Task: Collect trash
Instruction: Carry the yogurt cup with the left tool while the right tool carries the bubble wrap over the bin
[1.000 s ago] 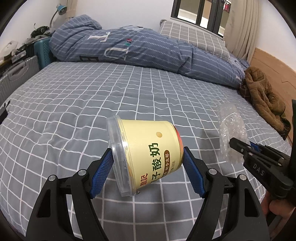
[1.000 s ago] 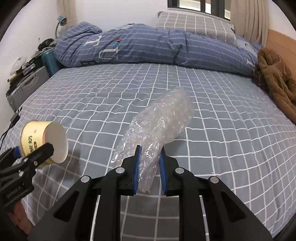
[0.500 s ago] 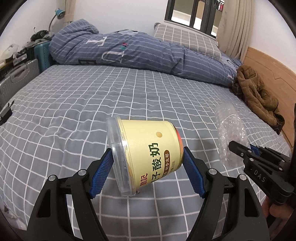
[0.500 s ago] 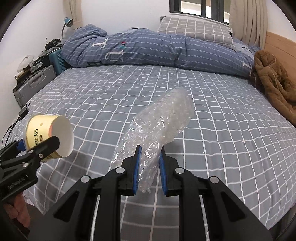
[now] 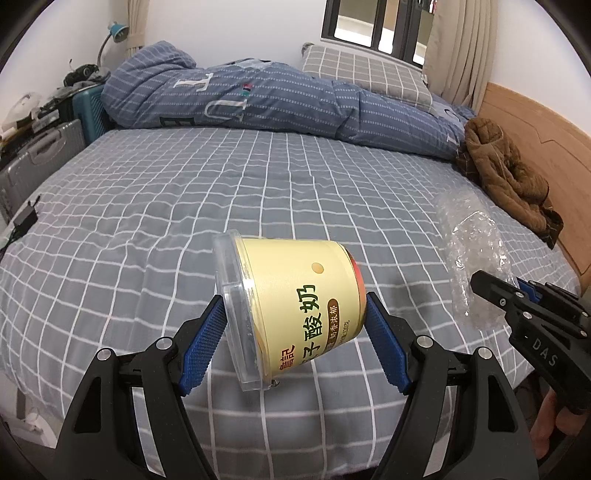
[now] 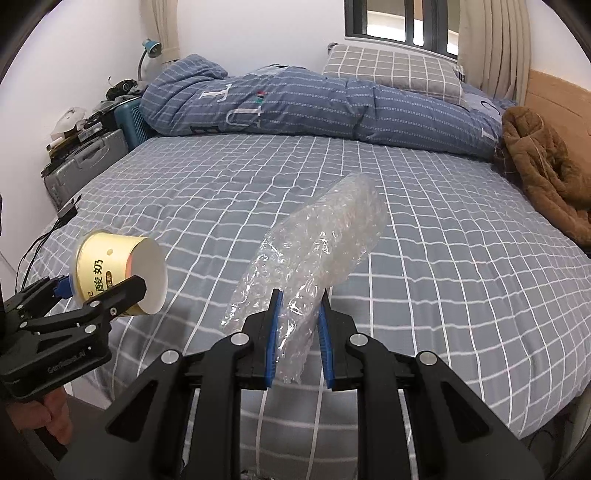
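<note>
Yellow yogurt cup [image 5: 295,306] lies sideways, clamped by the left gripper [image 5: 295,347]; the right gripper [image 6: 297,332] pinches crumpled plastic wrap [image 6: 314,258], both lifted clear of the bed [image 5: 184,192], probably for binning.

Checked grey bed [image 5: 221,192]; blue duvet [image 5: 280,99], pillow [image 5: 365,74], brown coat [image 5: 506,177]

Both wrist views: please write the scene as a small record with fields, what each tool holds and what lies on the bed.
left tool: shut on the yogurt cup, which is tipped on its side, clear lid toward the left of the left wrist view
right tool: shut on the bubble wrap, which sticks out forward past the tips
height: both items held above the bed, not touching it
on bed: blue quilt, grey checked pillow, brown coat
beside bed: suitcases, lamp
</note>
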Available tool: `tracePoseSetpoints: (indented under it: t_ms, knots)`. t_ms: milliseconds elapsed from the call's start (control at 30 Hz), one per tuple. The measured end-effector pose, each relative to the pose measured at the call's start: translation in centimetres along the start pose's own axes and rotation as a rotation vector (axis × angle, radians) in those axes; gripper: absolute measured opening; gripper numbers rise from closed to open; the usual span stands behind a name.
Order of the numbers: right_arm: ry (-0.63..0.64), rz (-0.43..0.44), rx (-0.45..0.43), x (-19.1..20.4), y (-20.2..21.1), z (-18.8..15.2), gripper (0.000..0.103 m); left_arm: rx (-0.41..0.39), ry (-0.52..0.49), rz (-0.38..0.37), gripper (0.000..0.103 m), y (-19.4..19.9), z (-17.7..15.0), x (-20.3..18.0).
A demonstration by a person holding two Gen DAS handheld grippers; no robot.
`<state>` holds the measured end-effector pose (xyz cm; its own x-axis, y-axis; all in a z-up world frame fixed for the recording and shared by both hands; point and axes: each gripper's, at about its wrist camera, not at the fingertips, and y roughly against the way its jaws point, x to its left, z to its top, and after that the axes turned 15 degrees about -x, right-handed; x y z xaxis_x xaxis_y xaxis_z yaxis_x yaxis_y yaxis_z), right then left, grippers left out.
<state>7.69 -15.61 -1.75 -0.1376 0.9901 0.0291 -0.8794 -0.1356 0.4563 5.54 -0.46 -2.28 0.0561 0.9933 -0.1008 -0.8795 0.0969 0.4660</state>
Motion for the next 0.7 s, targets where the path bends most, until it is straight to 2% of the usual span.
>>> tracePoseSetpoints:
  t_ms: [700]
  knots:
    - [0.054, 0.031, 0.015, 3.0, 7.4, -5.0, 0.018, 0.036, 0.002, -0.017, 0.073, 7.4, -5.1, -1.0]
